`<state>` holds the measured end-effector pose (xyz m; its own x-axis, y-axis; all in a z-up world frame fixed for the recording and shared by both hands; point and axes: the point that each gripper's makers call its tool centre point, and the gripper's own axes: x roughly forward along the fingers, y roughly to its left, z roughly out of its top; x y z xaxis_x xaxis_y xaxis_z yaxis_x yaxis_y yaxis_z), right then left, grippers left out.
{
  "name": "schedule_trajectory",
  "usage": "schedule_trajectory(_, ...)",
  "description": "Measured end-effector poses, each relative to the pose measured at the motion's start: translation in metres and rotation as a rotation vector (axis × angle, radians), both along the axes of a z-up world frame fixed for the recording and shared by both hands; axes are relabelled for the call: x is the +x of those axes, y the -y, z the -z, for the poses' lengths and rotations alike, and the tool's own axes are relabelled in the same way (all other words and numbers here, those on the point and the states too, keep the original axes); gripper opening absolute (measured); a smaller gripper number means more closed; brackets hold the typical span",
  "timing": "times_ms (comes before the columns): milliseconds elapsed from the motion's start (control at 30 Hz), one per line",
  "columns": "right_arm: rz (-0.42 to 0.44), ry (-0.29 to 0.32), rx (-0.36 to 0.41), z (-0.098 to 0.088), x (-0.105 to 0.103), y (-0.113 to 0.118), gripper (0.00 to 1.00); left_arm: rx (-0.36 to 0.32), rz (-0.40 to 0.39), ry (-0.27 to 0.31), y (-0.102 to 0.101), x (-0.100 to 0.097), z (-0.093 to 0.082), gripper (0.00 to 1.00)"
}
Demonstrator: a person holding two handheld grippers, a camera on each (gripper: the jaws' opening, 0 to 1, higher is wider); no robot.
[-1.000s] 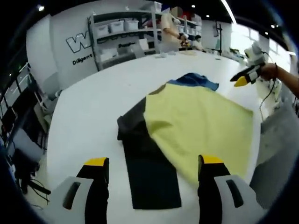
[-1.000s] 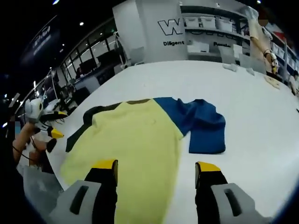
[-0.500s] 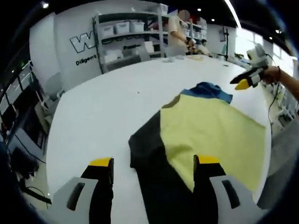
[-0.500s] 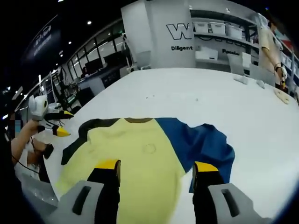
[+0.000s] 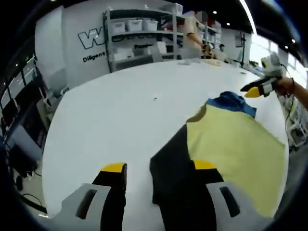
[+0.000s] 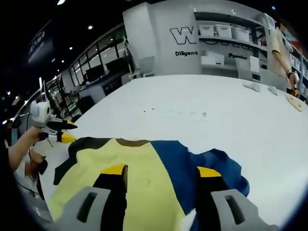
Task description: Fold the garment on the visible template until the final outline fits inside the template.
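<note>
On the white desk (image 5: 110,115) your garment (image 5: 231,149) lies spread flat, yellow body in the middle, black sleeve on one side, blue sleeve (image 6: 202,163) bunched on the other. Your left hand-held gripper (image 5: 159,168) hovers spread wide over the black sleeve (image 5: 173,163). Your right hand-held gripper (image 6: 161,172) hangs just as wide above the yellow-blue seam.

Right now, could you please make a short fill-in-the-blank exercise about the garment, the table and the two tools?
1. The middle panel of the garment is ____ in colour.
2. The garment lies on a ____ table.
3. The sleeve near the right tool is ____ in colour.
4. The jaws of the left tool stand ____, holding nothing.

Missing words: yellow; white; blue; open
</note>
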<state>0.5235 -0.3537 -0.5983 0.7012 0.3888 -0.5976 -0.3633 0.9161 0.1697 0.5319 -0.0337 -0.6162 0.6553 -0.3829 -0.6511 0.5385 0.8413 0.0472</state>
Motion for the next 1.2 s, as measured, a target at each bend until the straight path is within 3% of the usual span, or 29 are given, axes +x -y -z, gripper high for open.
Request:
schedule_trajectory(67,-0.014,-0.001,-0.017,0.005,0.01,-0.002,0.49,0.009,0.0,-0.001,-0.001,0.006,0.004,0.42)
schedule_trajectory(167,-0.029,0.0,-0.022,0.011,0.023,-0.006,0.46,-0.032,-0.017,-0.02,0.0,0.012,0.01,0.34)
schedule_trajectory(333,-0.052,-0.023,-0.062,0.03,0.043,-0.006,0.42,-0.005,-0.016,-0.072,0.001,0.014,0.026,0.31)
schedule_trajectory(400,-0.059,-0.035,-0.078,0.038,0.05,-0.005,0.39,-0.007,-0.006,-0.129,0.002,0.01,0.036,0.29)
schedule_trajectory(600,-0.08,-0.073,-0.112,0.057,0.064,-0.01,0.36,-0.01,-0.01,-0.18,0.003,0.013,0.047,0.26)
schedule_trajectory(733,-0.091,-0.07,-0.098,0.06,0.076,-0.014,0.3,-0.015,-0.002,-0.207,0.007,0.013,0.053,0.21)
schedule_trajectory(800,-0.104,-0.049,-0.018,0.055,0.082,-0.024,0.28,-0.014,-0.001,-0.2,0.006,0.015,0.051,0.2)
schedule_trajectory(833,-0.09,-0.072,0.003,0.056,0.082,-0.025,0.28,-0.017,0.003,-0.2,0.007,0.015,0.051,0.19)
schedule_trajectory(933,-0.102,-0.081,-0.056,0.065,0.087,-0.021,0.27,-0.024,0.003,-0.2,0.007,0.017,0.051,0.14)
schedule_trajectory(1100,-0.115,-0.101,-0.06,0.075,0.087,-0.022,0.22,-0.025,0.004,-0.193,0.009,0.021,0.052,0.07)
schedule_trajectory(1133,-0.123,-0.075,-0.066,0.073,0.089,-0.022,0.2,-0.015,0.009,-0.188,0.008,0.022,0.053,0.06)
schedule_trajectory(1200,-0.128,-0.09,-0.066,0.075,0.087,-0.022,0.12,-0.011,0.008,-0.186,0.008,0.023,0.053,0.05)
